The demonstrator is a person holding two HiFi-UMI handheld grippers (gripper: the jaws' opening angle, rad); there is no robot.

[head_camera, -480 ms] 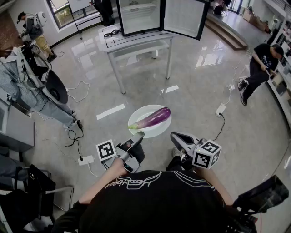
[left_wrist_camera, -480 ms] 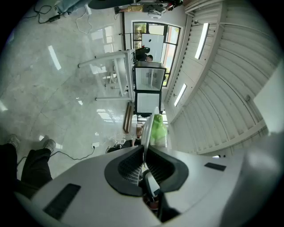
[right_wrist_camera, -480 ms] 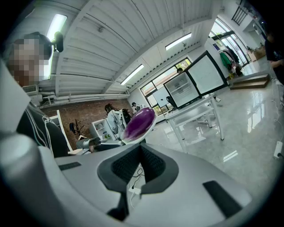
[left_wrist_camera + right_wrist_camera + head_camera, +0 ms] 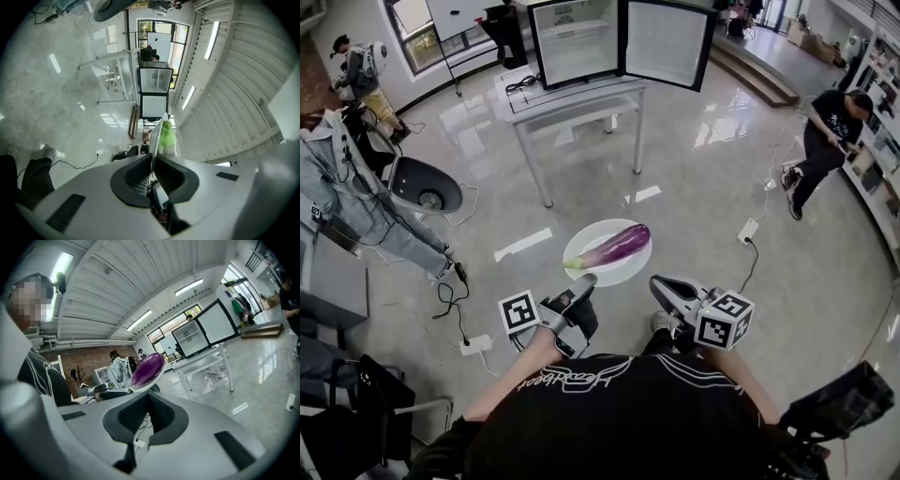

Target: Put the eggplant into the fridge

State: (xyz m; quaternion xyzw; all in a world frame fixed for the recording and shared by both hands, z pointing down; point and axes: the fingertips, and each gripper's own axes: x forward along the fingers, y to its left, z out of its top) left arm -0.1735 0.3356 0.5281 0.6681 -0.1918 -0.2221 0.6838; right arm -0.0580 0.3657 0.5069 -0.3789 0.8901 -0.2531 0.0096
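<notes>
A purple eggplant with a green stem lies on a white plate carried above the floor. My left gripper is shut on the plate's near rim; in the left gripper view the plate runs edge-on down between the pads, the green stem beside it. My right gripper has its jaws together, tips just short of the plate's right rim. In the right gripper view the eggplant shows just beyond the tips. The fridge stands open on a table ahead, its door swung right.
Cables and a power strip lie on the glossy floor to the left, another strip to the right. A black chair stands at left. One person sits at right, another stands far left.
The table and open fridge have come slightly nearer in the head view. The plate with the eggplant stays in the left gripper, and both grippers keep their places.
</notes>
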